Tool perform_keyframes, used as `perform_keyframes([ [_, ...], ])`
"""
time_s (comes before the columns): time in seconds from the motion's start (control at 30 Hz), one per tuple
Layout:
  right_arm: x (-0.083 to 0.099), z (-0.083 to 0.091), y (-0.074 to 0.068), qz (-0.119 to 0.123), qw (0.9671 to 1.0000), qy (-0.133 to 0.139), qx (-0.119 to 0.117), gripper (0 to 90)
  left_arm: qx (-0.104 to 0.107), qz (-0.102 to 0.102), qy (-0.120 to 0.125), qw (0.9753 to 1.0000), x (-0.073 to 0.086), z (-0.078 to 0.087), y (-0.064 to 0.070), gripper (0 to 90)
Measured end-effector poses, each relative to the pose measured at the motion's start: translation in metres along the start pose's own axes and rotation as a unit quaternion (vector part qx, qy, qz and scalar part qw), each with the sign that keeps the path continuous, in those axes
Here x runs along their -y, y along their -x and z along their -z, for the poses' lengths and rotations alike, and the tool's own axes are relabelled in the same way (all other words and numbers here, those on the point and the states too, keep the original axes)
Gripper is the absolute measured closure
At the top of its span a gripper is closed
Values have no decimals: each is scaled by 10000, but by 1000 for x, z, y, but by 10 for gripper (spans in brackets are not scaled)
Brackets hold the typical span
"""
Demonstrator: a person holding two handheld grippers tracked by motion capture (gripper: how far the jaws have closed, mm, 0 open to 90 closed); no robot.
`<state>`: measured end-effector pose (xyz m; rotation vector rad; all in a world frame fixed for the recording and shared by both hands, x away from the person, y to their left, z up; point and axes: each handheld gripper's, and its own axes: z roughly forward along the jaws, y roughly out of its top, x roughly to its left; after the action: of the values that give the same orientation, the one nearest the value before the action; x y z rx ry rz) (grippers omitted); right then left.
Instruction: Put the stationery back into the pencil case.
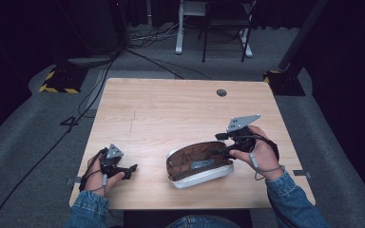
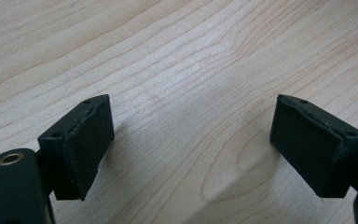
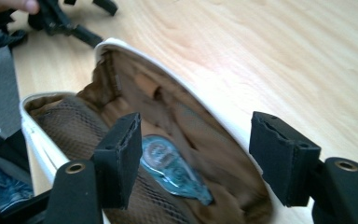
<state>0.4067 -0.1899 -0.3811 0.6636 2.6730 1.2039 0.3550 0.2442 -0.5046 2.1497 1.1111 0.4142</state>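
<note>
right gripper (image 3: 193, 156) hovers with fingers spread over the open white pouch (image 1: 197, 164) lying on the tabletop (image 1: 171, 109), likely reaching for the blue packet (image 3: 172, 170) inside; left gripper (image 2: 191, 140) rests aside, fingers released, out of the way

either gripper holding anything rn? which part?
Nothing held. Left gripper open over bare wooden table; right gripper open, jaws over the open white, brown-lined pouch.

High view looks down over the table (image 1: 171, 109); both gripper views skim that tabletop closely.
</note>
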Motion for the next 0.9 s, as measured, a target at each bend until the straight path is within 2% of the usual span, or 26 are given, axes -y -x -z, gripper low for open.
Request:
perform_keyframes([
  [0.13,4,10,9,-130,9997,111,180,351,0,-3,-1,10000,0,0,0,137],
  [0.5,23,28,35,-481,9965,135,663,348,12,-26,-28,10000,-1,-1,-1,120],
  [0.77,42,40,58,-798,9911,142,1059,334,34,-49,-58,10000,-3,-2,-2,97],
  [0.9,54,45,70,-1064,9862,83,1264,333,6,-39,-82,10000,-3,-3,-2,90],
])
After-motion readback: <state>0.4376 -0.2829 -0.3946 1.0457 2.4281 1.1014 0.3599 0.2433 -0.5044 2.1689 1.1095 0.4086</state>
